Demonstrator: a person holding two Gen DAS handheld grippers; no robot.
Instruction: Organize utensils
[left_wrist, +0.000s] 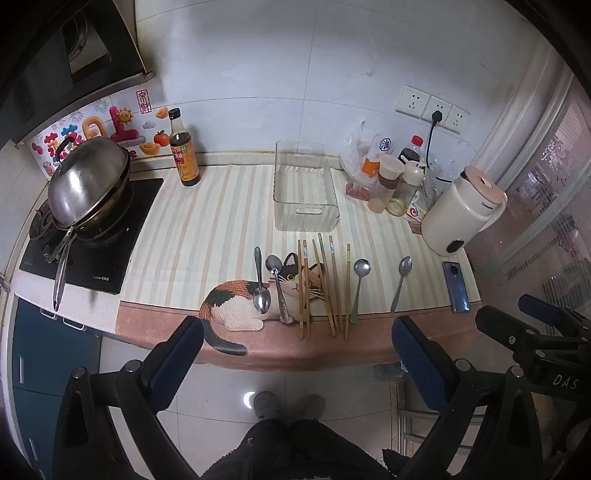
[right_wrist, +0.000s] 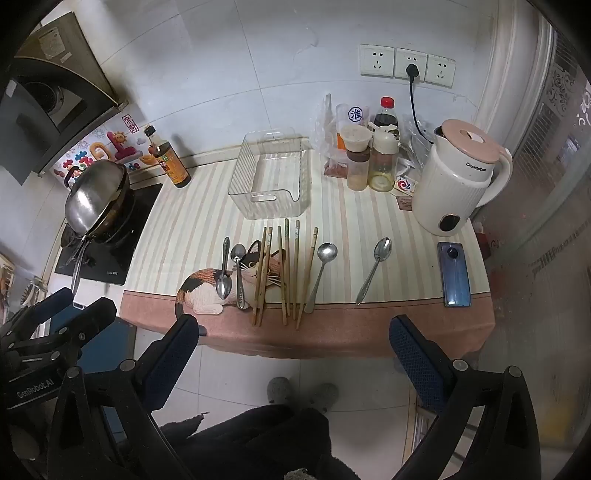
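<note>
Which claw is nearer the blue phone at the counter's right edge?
Right. The right claw hangs off the counter's front edge with the blue phone just ahead of its right finger. The left claw sits further left, roughly before the chopsticks. Both are open, touching nothing.

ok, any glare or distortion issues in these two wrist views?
Left wrist: heavy fisheye bending at the counter edge, a glare spot on the floor tile, utensils sharp. Right wrist: same bending, dark vignette corners, spoons and chopsticks clear.
</note>
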